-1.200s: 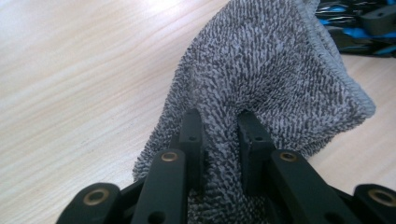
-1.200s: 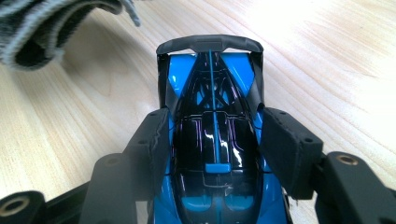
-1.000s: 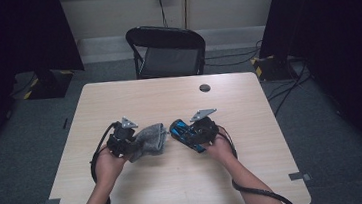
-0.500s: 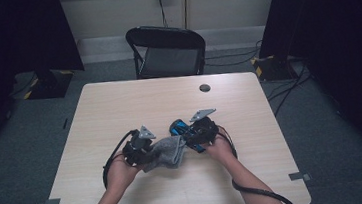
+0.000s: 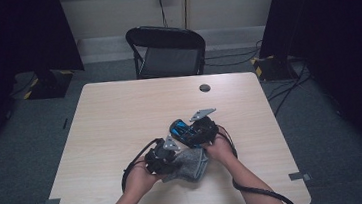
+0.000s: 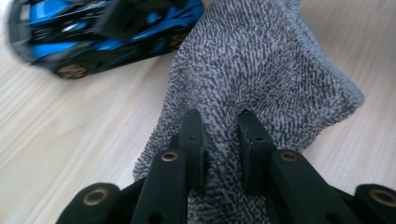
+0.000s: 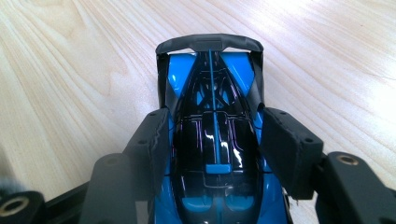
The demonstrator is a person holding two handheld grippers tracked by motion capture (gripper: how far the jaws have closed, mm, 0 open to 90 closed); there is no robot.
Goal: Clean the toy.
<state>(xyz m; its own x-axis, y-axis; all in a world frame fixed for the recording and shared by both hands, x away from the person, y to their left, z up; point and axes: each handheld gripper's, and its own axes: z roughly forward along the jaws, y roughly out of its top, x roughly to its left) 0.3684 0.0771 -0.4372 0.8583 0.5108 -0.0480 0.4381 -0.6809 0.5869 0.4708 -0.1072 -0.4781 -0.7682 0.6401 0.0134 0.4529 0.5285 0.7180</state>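
Observation:
A blue and black toy car [image 7: 212,140] rests on the wooden table with my right gripper [image 7: 212,135] shut on its sides, one jaw against each flank. In the high view the toy car [image 5: 181,130] sits at the table's middle front, in front of the right gripper [image 5: 192,133]. A grey knitted cloth [image 6: 261,79] lies bunched on the table, and my left gripper [image 6: 220,140] is shut on a fold of it. From above, the cloth [image 5: 191,162] lies just below the car, beside the left gripper [image 5: 166,156]. The car [image 6: 93,32] lies just beyond the cloth's far edge.
A black folding chair [image 5: 166,50] stands behind the table [image 5: 120,118]. A small dark round disc [image 5: 204,87] lies near the table's far edge. Black cables [image 5: 135,164] trail from both grippers toward the front edge. Dark curtains hang at both sides.
My left gripper has carried the grey cloth to the right and toward the front, so it now lies just below the car. The right gripper and the car have stayed put.

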